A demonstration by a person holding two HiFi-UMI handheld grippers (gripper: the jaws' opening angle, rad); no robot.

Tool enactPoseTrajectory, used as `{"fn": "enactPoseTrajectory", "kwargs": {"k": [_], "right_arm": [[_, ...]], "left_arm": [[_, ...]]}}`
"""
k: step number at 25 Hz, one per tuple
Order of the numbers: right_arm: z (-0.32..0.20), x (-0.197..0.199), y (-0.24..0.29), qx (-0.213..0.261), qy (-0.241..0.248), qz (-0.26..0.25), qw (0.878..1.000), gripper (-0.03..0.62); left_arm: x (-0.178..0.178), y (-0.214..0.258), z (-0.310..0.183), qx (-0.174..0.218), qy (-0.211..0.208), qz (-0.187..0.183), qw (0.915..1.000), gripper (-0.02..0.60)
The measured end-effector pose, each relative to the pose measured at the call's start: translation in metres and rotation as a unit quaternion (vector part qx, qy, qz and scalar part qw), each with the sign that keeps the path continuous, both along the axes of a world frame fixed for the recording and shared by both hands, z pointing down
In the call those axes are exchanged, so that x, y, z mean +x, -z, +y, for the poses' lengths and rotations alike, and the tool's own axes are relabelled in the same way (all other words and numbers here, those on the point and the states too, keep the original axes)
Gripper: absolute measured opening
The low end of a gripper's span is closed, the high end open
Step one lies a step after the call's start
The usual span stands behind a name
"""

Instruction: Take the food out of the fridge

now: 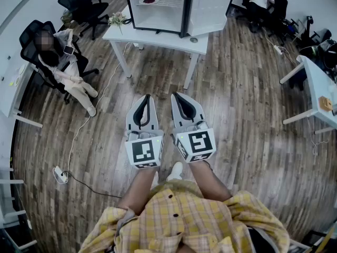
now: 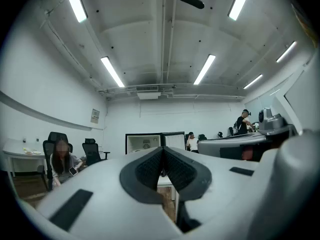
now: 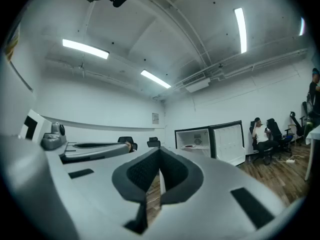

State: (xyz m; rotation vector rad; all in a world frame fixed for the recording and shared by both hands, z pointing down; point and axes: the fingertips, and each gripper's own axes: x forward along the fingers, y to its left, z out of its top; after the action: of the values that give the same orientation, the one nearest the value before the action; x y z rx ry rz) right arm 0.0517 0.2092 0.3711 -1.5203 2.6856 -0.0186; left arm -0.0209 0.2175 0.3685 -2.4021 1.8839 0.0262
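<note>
A small fridge (image 1: 158, 7) stands on a white table (image 1: 158, 37) at the far end of the room, its door (image 1: 209, 9) swung open to the right. On its upper shelf lies a plate of dark red food (image 1: 150, 0). Both grippers hang side by side over the wooden floor, well short of the table. My left gripper (image 1: 145, 98) is shut with nothing in it, and my right gripper (image 1: 175, 96) is also shut and empty. The fridge (image 2: 145, 144) shows small beyond the left gripper (image 2: 162, 151). In the right gripper view the fridge (image 3: 195, 139) and its plate (image 3: 189, 146) lie past the right gripper (image 3: 160, 151).
A person sits in an office chair (image 1: 63, 62) at the left, with another chair (image 1: 81, 4) behind. A bunch of flowers (image 1: 117, 20) lies on the table's left end. A power strip and cable (image 1: 60, 175) lie on the floor. A white desk (image 1: 318, 88) stands at the right.
</note>
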Motion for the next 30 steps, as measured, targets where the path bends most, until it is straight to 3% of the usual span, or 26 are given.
{"fn": "enactPoseTrajectory", "kwargs": {"k": [12,30], "right_arm": [[0.006,0.016,-0.001,-0.009,-0.004,-0.013,1.0,0.008],[0.013,0.033,-0.011,-0.006,0.037,-0.005,0.999,0.006]], "left_arm": [[0.011,0.003,0.009,-0.001,-0.004,-0.001,1.0,0.009],[0.041,-0.01,0.019,-0.011,0.005,-0.005,0.9999,0.008]]}}
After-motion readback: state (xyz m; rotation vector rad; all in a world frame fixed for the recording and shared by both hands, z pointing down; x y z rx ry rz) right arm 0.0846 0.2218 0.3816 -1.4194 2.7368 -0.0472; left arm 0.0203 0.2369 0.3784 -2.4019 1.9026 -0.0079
